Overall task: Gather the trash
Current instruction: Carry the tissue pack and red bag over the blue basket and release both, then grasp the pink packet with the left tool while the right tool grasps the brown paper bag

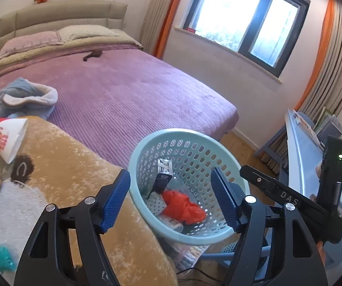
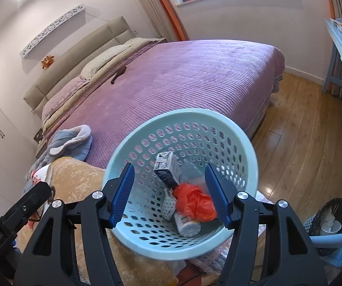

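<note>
Pale-green perforated basket [image 2: 230, 128] tilted; holds carton [image 2: 166, 169], red bag [image 2: 194, 202], bottle [image 2: 186, 224].

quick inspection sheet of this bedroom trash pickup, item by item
surface: tan plush blanket at the bed's foot; wood floor.
job's things: light blue basket holding a small carton, red plastic bag and a bottle; paper cup lying on the blanket.
clutter: blue baby garment on the bed; teal item, blurred.
grippers: left gripper and right gripper both open, nothing between the jaws.
cables: a dark cable on the floor under the basket.
surroundings: window, curtains, light blue desk, black bin.
</note>
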A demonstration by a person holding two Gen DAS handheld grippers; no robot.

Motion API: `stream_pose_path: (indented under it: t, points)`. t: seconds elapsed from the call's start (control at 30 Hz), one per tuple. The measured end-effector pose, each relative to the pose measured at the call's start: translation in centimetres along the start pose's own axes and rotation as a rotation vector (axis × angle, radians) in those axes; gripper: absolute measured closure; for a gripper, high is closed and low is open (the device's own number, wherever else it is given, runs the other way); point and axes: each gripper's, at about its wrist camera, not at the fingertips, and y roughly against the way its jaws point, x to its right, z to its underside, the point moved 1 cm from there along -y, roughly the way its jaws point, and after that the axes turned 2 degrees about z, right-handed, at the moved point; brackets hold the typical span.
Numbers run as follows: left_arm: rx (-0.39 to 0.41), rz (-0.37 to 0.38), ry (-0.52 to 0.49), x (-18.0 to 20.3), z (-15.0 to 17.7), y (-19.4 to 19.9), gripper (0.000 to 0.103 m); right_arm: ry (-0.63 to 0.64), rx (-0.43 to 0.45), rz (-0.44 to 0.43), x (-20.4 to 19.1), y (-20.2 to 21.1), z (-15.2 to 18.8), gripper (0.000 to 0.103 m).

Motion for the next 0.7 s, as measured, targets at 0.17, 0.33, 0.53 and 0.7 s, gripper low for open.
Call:
stream_pose_path:
  t: [0.17,0.33,0.53,0.7]
  points:
    - [0.03,-0.006,-0.002,-0.5,0.4,2.9,0.03,0.033,-0.003,-0.028,-1.8,0.9,0.6,0.045]
    - [0.085,-0.032,0.018,-1.8,0.6,6.5,0.028,0.078,0.002,-0.065,-4.3,2.0,1.1,0.045]
    - [0.153,-0.078,0.059,-4.4,0.6,11.0,0.028,0.144,0.02,-0.102,-7.6,3.5,1.9,0.04]
    - [0.215,-0.162,0.092,-8.0,0.9,15.2,0.028,0.212,0.031,-0.138,-10.9,4.5,2.4,0.038]
